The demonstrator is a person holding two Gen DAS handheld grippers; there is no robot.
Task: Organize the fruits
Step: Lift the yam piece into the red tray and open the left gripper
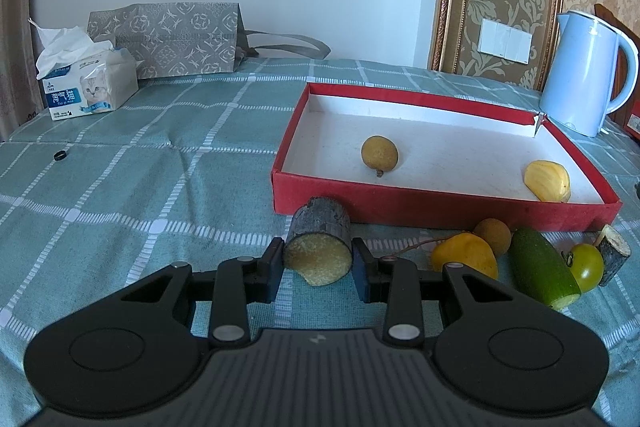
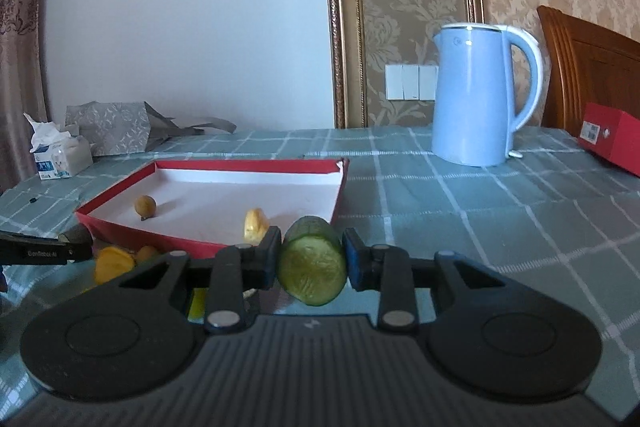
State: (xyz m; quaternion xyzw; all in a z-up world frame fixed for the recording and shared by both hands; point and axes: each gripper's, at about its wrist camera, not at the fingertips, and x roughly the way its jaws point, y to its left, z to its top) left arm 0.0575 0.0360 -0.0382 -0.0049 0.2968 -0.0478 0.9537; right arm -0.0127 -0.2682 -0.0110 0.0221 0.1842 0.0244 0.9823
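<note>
My left gripper is shut on a sugarcane piece with dark bark, just in front of the red box. A longan and a yellow fruit piece lie in the box. On the cloth in front of it lie a yellow piece, a longan, a cucumber piece, a green tomato and a second sugarcane piece. In the right wrist view my right gripper is shut on a cucumber piece, near the red box's right corner.
A blue kettle stands behind the box on the right. A tissue pack, a grey paper bag and a small black ring sit far left. Another red box lies at the table's right edge.
</note>
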